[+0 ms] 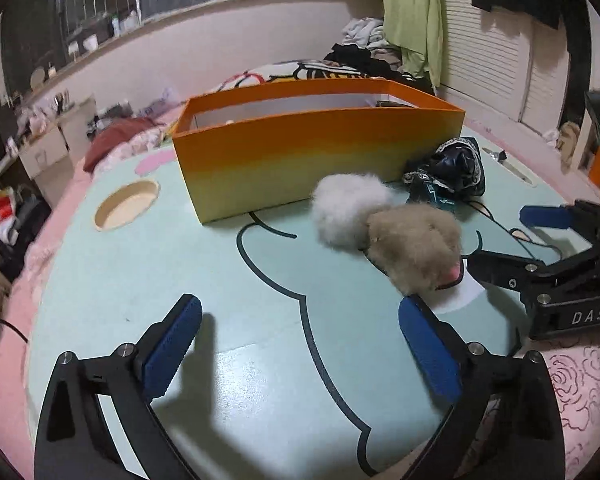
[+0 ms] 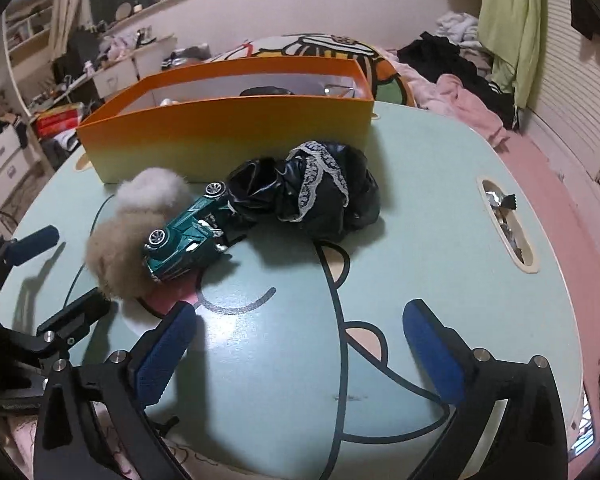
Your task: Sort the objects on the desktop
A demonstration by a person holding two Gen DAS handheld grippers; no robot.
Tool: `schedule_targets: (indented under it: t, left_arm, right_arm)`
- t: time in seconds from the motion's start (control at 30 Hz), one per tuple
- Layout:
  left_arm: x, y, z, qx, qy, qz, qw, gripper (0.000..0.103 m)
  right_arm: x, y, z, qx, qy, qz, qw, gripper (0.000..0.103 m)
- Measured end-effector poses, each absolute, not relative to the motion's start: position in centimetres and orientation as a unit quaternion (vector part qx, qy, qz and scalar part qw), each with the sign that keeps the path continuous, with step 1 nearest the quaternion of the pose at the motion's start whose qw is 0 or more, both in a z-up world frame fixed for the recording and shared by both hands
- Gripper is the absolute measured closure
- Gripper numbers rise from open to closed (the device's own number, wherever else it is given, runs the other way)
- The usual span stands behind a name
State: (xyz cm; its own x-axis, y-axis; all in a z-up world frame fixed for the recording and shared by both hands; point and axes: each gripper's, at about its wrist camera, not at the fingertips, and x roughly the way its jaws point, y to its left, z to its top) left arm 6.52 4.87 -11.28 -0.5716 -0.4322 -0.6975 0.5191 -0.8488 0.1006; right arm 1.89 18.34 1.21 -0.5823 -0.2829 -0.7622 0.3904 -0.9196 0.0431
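An orange box [image 1: 300, 156] stands at the back of the mint-green table [image 1: 228, 280]; it also shows in the right wrist view [image 2: 228, 136]. In front of it lie a white pom-pom [image 1: 348, 208], a beige pom-pom [image 1: 416, 248], a green toy car [image 2: 188, 232] and a black lace-trimmed scrunchie [image 2: 312, 196]. The car leans against the beige pom-pom [image 2: 116, 256]. My left gripper [image 1: 300, 352] is open and empty, short of the pom-poms. My right gripper [image 2: 300, 352] is open and empty, near the table's front. The box's contents are mostly hidden.
The table has a round recess [image 1: 126, 204] at the left and a long slot [image 2: 508, 224] at the right holding small items. A bed with clothes lies behind the table. A pink rose-patterned cover [image 1: 580, 392] lies beside the table's near edge.
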Motion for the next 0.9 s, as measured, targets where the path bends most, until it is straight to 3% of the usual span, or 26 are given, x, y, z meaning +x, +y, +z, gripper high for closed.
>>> schedule_targets:
  t: [0.9]
  left_arm:
    - [6.15,4.6,-11.01,0.378,0.059,-0.884,0.267,0.004]
  right_arm:
    - [2.12,18.25,1.26,0.416,0.065,-0.887,0.191,0.0]
